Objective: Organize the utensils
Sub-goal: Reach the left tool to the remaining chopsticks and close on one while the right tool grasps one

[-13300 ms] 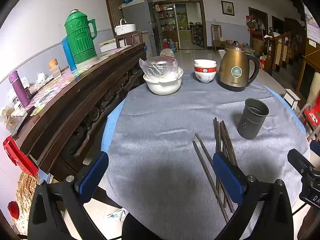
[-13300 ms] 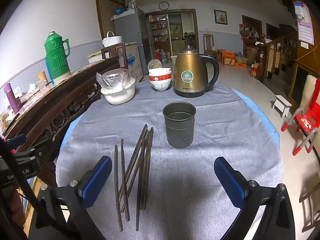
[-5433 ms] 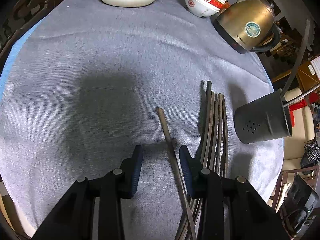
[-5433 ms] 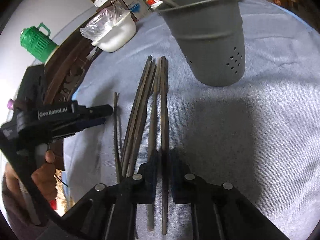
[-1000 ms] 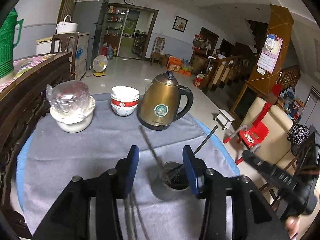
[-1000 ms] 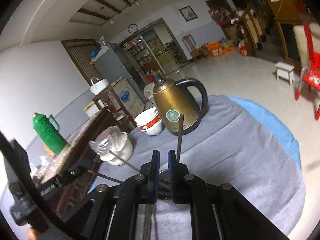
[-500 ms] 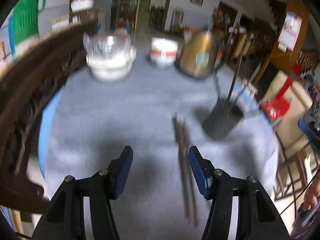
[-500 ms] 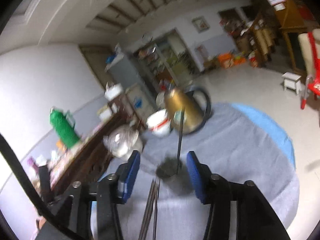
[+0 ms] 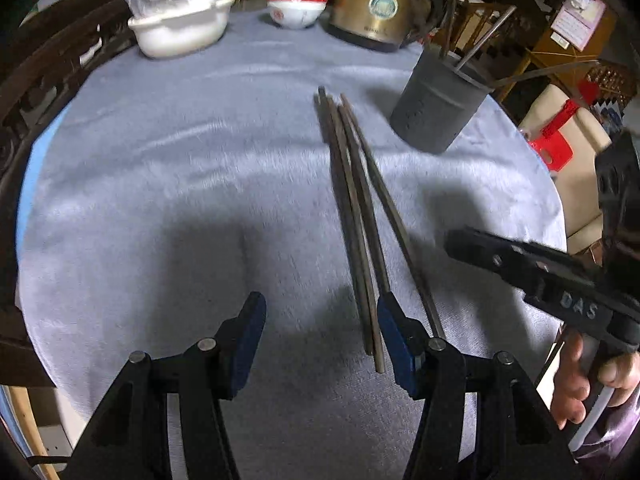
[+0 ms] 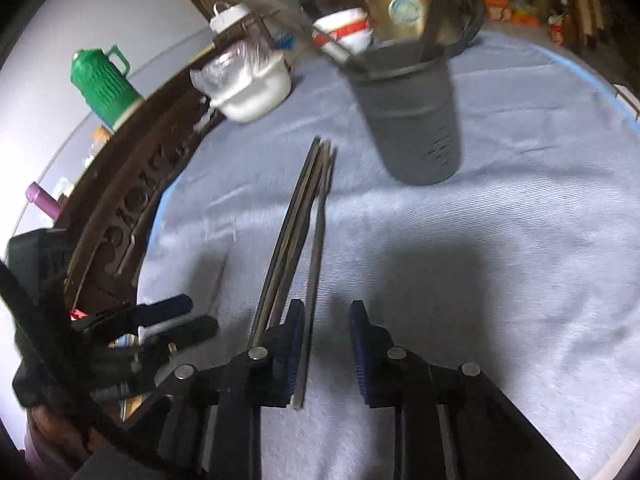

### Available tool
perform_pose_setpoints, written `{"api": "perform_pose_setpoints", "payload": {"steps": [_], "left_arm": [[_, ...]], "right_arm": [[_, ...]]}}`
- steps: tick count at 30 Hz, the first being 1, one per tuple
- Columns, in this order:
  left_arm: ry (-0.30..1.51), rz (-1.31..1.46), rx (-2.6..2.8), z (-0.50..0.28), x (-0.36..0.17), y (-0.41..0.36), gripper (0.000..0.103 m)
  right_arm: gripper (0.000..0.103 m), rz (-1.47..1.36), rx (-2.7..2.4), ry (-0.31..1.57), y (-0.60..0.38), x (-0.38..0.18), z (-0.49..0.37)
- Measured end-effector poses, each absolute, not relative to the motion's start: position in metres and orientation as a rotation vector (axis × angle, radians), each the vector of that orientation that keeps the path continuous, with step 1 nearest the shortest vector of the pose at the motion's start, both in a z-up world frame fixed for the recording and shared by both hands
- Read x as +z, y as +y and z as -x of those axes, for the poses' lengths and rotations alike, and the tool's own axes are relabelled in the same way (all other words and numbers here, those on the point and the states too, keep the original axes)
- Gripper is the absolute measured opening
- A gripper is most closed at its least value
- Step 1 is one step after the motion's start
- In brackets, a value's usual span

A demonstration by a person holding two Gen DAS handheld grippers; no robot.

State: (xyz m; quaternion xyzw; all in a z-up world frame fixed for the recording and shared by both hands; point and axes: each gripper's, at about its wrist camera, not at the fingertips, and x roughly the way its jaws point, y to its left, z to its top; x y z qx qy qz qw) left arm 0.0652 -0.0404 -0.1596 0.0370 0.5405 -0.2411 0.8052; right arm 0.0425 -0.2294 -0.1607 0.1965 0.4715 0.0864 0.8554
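Round table under a grey cloth (image 9: 168, 168) filling both views. At the far edge, a gold kettle (image 9: 372, 4), a white lidded pot wrapped in plastic (image 9: 180, 20) to its left, red-banded bowls (image 9: 298, 4) between them. Right of centre, a dark grey utensil holder (image 9: 436, 108) standing upright with several chopsticks leaning out of it. Left of the holder, a loose bundle of dark chopsticks (image 9: 352, 216) lying flat, running near to far. Left gripper (image 9: 320, 336) low over bare cloth, jaws apart, empty — right pad just beside the bundle's near ends. Right gripper (image 10: 322, 354) closing, one chopstick's near end between the pads, not yet pinched.
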Motion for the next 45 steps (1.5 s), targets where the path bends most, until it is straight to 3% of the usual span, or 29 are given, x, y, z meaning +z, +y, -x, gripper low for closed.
{"api": "perform_pose_setpoints", "payload": {"steps": [11,14,15,35,45], "left_arm": [[1.198,-0.032,-0.521,-0.076,-0.172,-0.046,0.059],[1.189,-0.036,-0.51,-0.08,-0.172,-0.049,0.055],[1.187,-0.036,-0.503,-0.082,-0.172,-0.05,0.053],[1.194,-0.092,-0.43,-0.12,-0.172,-0.088,0.053],[1.21,-0.091,-0.436,-0.126,-0.174,-0.083,0.047]], "right_arm": [[0.025,-0.394,0.187,1.058,-0.217,-0.181,-0.086],[0.01,-0.366,0.161,1.065,-0.217,-0.183,-0.089],[0.009,-0.381,0.163,1.065,-0.221,-0.183,-0.088],[0.008,-0.544,0.135,1.087,-0.26,-0.19,-0.069],[0.007,-0.577,0.147,1.082,-0.264,-0.192,-0.067]]}}
